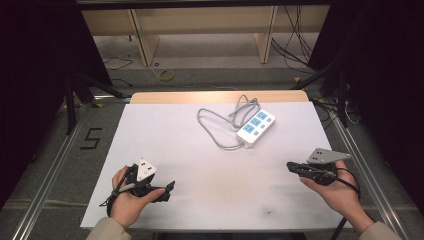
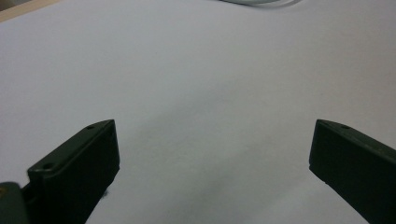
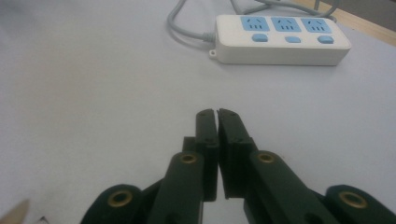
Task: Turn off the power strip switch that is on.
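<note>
I see the white power strip (image 1: 256, 128) lying flat on the table (image 1: 165, 140) at about 12 o'clock from me, with its grey cable (image 1: 220, 122) curled at its 9 o'clock side. My left gripper (image 1: 169, 190) sits at 8 o'clock with jaws spread wide (nothing between them). My right gripper (image 1: 290, 166) at 4 o'clock has jaws pressed together, empty.

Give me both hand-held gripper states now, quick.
Left hand-held gripper: open, jaws wide apart over bare white table, holding nothing.
Right hand-held gripper: closed, jaws together, holding nothing, pointed toward the white power strip.
</note>
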The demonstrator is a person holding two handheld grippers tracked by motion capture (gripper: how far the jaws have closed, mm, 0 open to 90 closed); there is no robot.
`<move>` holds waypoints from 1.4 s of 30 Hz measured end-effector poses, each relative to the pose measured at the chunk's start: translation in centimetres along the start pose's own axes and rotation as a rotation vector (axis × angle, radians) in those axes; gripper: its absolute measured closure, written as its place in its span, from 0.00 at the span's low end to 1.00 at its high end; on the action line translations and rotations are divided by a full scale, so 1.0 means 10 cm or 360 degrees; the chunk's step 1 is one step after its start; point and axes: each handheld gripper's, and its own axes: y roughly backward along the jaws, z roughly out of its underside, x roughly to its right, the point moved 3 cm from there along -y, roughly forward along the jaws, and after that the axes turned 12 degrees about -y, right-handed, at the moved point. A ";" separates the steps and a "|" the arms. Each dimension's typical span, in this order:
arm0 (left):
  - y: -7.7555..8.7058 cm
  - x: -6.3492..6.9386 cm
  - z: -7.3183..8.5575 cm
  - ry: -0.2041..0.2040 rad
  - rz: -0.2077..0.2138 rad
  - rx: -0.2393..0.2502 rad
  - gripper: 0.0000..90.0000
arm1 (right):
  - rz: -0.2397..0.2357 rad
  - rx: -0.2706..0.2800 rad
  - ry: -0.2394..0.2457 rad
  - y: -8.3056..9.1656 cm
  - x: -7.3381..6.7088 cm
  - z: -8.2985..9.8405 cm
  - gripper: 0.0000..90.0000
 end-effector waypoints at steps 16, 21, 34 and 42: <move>0.00 0.01 -0.01 -0.0003 -0.0004 0.0000 0.02 | 0.0078 -0.0018 -0.0033 -0.13 0.11 -0.21 1.00; -0.01 0.01 -0.01 -0.0004 0.0002 0.0001 0.02 | 0.0096 -0.0028 -0.0055 -0.17 0.15 -0.26 1.00; -0.01 0.01 -0.02 0.0003 -0.0006 0.0013 0.02 | 0.0116 -0.0068 -0.0093 -0.34 0.21 -0.42 1.00; -0.02 0.01 -0.02 0.0001 -0.0004 0.0011 0.02 | 0.0129 -0.0075 -0.0108 -0.42 0.25 -0.53 1.00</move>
